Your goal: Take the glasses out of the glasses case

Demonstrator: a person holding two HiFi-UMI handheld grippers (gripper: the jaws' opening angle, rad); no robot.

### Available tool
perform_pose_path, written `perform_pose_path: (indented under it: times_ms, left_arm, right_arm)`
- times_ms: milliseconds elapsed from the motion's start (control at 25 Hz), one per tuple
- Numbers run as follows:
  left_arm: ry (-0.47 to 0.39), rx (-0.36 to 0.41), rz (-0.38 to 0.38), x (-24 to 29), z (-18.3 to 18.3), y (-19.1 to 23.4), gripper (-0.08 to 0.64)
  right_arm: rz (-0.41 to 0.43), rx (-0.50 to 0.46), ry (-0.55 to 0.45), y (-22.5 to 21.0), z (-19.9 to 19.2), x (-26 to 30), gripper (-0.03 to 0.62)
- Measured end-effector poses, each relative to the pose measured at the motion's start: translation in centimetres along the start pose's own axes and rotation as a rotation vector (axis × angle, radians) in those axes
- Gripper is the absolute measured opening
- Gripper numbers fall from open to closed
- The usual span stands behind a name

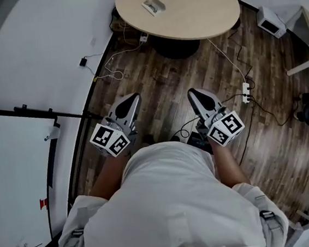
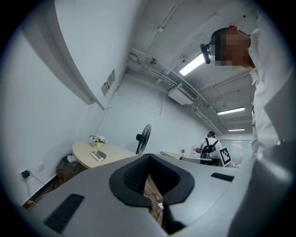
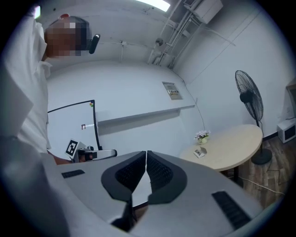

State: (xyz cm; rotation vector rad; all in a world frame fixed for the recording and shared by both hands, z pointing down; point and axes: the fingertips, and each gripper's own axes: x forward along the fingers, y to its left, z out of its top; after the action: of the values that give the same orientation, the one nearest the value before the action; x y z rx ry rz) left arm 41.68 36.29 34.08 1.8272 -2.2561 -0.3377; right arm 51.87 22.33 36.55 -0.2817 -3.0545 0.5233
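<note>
The glasses case [image 1: 153, 5] is a small pale box lying on the round beige table [image 1: 198, 17] across the room; what it holds is too small to make out. It also shows in the left gripper view as the case [image 2: 98, 156] and in the right gripper view as the case [image 3: 200, 152]. My left gripper [image 1: 136, 96] and right gripper [image 1: 191, 91] are held close to my body above the wooden floor, far from the table. Both point toward the table. Each has its jaws shut together with nothing between them, as seen at the left gripper [image 2: 148, 156] and the right gripper [image 3: 146, 152].
Cables and a power strip [image 1: 245, 91] lie on the floor between me and the table. A whiteboard on a stand [image 1: 17, 178] is at my left. A standing fan [image 3: 247, 99] is beside the table, a small flowerpot [image 3: 202, 136] on it. Another person [image 2: 209, 144] sits far off.
</note>
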Motion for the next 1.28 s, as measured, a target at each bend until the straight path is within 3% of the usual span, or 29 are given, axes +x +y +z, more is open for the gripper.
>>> perform_pose_path:
  times_ms: [160, 400, 720, 1040, 1280]
  left_arm:
    - [-0.002, -0.022, -0.008, 1.0, 0.3, -1.5, 0.012]
    - [-0.035, -0.044, -0.027, 1.9, 1.0, -3.3, 0.012]
    - [-0.065, -0.055, -0.020, 2.8, 3.2, -2.0, 0.012]
    - [-0.076, -0.053, -0.047, 5.7, 4.3, 3.6, 0.012]
    - [-0.119, -0.093, -0.027, 9.0, 6.6, 10.8, 0.012]
  right_arm:
    - [0.039, 0.010, 0.005, 0.0, 0.9, -1.2, 0.026]
    - [0.018, 0.057, -0.021, -1.9, 1.5, -2.2, 0.026]
    - [0.014, 0.074, -0.023, -3.8, 2.4, -1.0, 0.026]
    - [-0.013, 0.061, -0.047, -6.6, 4.4, 5.0, 0.026]
    - [0.007, 0.017, 0.017, -9.5, 6.3, 12.1, 0.026]
